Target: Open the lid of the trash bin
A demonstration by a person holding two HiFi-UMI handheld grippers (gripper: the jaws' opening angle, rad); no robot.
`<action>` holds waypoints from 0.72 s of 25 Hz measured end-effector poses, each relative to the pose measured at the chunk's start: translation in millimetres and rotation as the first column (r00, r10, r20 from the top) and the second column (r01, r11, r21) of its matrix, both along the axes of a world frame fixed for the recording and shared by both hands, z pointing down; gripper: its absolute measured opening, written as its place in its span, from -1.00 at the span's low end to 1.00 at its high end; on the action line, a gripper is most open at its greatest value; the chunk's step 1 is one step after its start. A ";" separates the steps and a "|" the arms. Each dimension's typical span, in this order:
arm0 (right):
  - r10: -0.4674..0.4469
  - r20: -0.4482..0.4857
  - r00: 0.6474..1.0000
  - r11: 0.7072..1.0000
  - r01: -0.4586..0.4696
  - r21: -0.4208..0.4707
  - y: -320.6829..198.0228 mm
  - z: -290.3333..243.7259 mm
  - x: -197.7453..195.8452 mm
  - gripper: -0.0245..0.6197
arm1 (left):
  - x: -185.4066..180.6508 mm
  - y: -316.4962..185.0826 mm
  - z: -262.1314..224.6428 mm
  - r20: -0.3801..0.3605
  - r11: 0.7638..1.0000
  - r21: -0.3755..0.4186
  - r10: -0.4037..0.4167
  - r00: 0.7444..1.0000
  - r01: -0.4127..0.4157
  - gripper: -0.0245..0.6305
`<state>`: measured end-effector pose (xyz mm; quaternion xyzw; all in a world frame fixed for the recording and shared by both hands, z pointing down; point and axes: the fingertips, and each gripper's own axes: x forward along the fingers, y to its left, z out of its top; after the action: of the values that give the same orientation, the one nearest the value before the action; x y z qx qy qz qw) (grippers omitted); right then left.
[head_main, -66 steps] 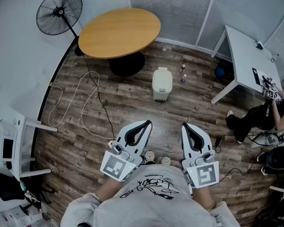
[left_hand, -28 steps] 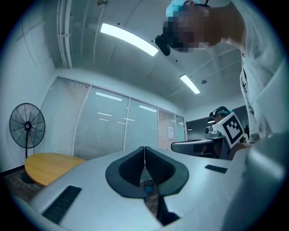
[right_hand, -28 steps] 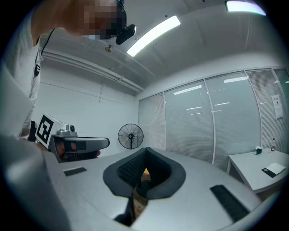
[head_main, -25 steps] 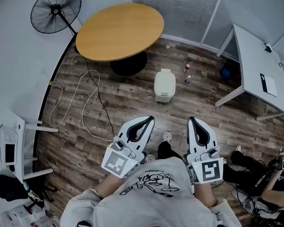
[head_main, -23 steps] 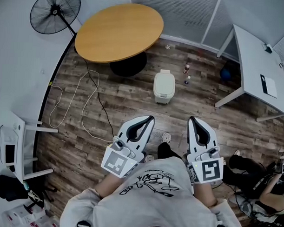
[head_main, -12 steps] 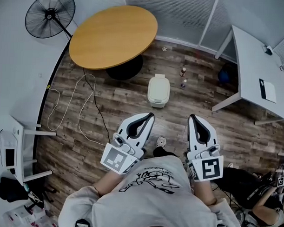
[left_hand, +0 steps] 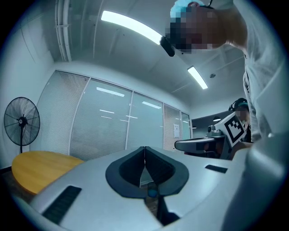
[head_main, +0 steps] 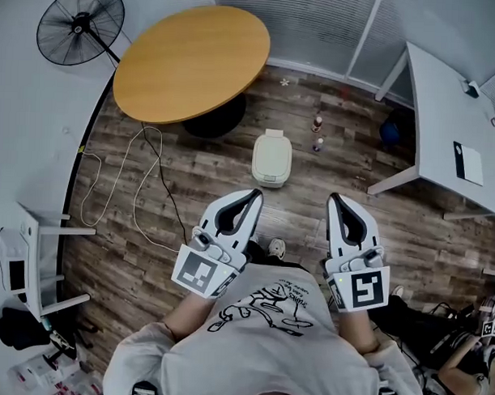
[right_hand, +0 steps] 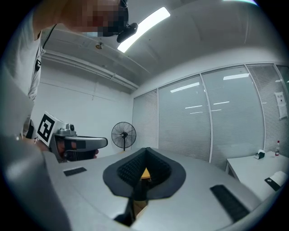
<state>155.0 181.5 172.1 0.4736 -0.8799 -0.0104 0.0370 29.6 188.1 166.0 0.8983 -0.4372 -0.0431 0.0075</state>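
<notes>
My left hand-held gripper (head_main: 254,194) and right hand-held gripper (head_main: 336,201), both pressed together, empty: approach step.
The bin (head_main: 270,180) stands well ahead, lid (head_main: 273,151) shut; next I'd step closer and lower one to it.

Head view is looking steeply down from above the person (head_main: 266,347). The floor (head_main: 124,253) is lying far below, and the left gripper (head_main: 256,193) and right gripper (head_main: 335,200) are sitting near, at low centre. Each gripper view is riding close behind its own jaws, tilting up toward the glass wall (left_hand: 113,126). All three are taking in the fan (head_main: 73,24). Head and left gripper views are sharing the round table (head_main: 191,61). Each gripper view is catching the other gripper.
</notes>
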 end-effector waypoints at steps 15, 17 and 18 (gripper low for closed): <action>-0.005 -0.019 1.000 1.000 0.005 0.001 -84.6 4.9 -24.9 -0.90 | -25.6 -88.8 6.2 0.022 1.000 -0.001 0.005 1.000 -0.005 -0.86; -0.004 -0.022 1.000 1.000 0.004 -0.004 -101.4 4.6 -31.6 -0.90 | -31.8 -105.9 4.0 0.021 1.000 0.001 0.007 1.000 -0.007 -0.86; -0.004 -0.024 1.000 1.000 0.004 -0.006 -110.5 4.3 -35.1 -0.90 | -35.3 -115.2 2.9 0.020 1.000 0.002 0.006 1.000 -0.007 -0.86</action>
<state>119.9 71.0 176.3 0.4715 -0.8804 -0.0137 0.0486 -5.7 72.8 168.9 0.9001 -0.4343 -0.0347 0.0025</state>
